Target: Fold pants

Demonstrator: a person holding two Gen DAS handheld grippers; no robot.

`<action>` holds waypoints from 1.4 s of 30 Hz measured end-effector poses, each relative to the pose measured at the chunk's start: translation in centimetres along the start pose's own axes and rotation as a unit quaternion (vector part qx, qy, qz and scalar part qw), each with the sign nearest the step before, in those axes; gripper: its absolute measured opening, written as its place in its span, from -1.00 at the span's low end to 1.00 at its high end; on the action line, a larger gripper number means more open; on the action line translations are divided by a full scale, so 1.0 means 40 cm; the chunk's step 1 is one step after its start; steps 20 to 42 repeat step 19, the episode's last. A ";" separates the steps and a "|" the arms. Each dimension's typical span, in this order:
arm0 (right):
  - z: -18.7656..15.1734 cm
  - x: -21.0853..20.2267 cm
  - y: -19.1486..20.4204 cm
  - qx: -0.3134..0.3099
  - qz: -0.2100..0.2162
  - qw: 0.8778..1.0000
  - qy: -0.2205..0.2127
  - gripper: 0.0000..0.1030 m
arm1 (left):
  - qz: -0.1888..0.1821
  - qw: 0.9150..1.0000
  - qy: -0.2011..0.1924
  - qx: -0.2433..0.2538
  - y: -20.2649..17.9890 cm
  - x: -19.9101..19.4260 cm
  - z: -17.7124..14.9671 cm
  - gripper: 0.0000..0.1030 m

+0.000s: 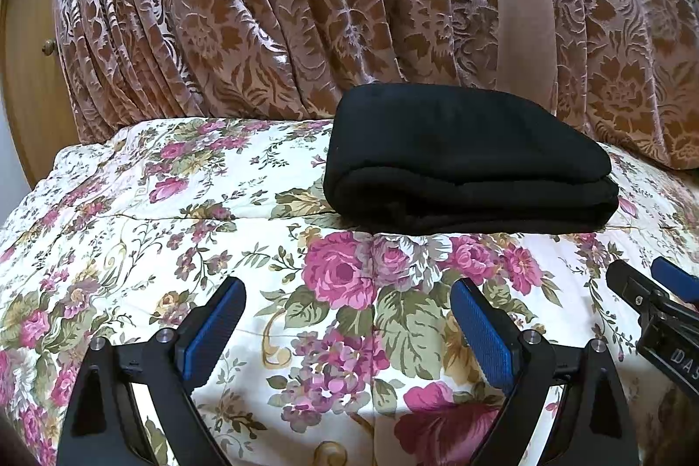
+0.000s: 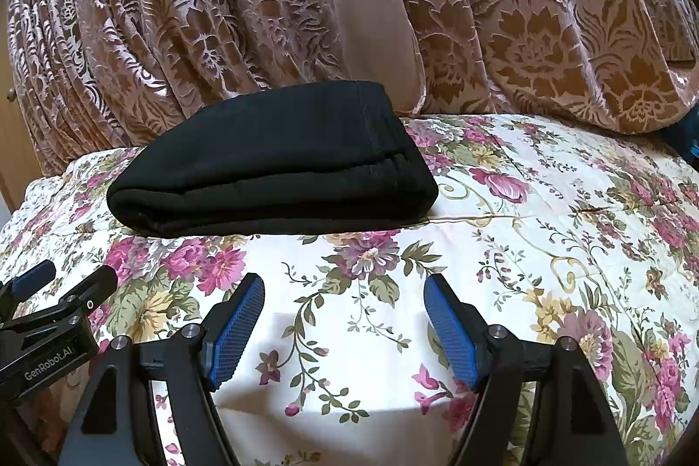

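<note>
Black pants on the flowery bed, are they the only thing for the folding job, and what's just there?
For the job:
- folded black pants
- left tongs, open, empty
- right tongs, open, empty

Just there:
- floral bedspread under the pants
- patterned curtain behind
- wooden cabinet at the far left

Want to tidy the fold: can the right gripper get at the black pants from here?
Probably yes. The right gripper is open and empty; only bare floral bedspread lies between it and the folded black pants, ahead to its left.
</note>
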State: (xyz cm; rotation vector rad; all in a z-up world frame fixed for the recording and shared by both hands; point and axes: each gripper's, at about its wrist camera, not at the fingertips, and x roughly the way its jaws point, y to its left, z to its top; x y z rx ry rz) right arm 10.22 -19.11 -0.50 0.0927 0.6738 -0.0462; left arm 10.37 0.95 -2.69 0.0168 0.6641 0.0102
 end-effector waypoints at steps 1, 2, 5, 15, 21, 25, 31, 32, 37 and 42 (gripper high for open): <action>0.000 0.001 -0.001 0.001 0.000 1.000 0.000 0.49 | 0.000 1.000 0.001 0.000 0.000 0.001 0.000 0.85; 0.000 0.001 -0.002 0.001 0.001 1.000 0.001 0.49 | 0.000 1.000 0.001 0.000 0.000 0.000 0.000 0.85; 0.000 0.002 -0.003 0.003 0.001 1.000 0.001 0.49 | -0.001 1.000 0.003 0.001 -0.001 0.001 -0.001 0.85; -0.002 0.004 -0.003 0.003 0.001 1.000 0.003 0.49 | -0.001 1.000 0.010 0.003 -0.002 0.008 -0.002 0.85; -0.003 0.004 -0.003 0.003 0.001 1.000 0.003 0.49 | -0.002 1.000 0.020 0.003 -0.002 0.015 -0.003 0.85; -0.003 0.004 -0.003 0.003 0.001 1.000 0.003 0.49 | -0.002 1.000 0.020 0.003 -0.002 0.015 -0.003 0.85; -0.003 0.004 -0.003 0.003 0.001 1.000 0.003 0.49 | -0.002 1.000 0.020 0.003 -0.002 0.015 -0.003 0.85; -0.003 0.004 -0.003 0.003 0.001 1.000 0.003 0.49 | -0.002 1.000 0.020 0.003 -0.002 0.015 -0.003 0.85; -0.003 0.004 -0.003 0.003 0.001 1.000 0.003 0.49 | -0.002 1.000 0.020 0.003 -0.002 0.015 -0.003 0.85; -0.003 0.004 -0.003 0.003 0.001 1.000 0.003 0.49 | -0.002 1.000 0.020 0.003 -0.002 0.015 -0.003 0.85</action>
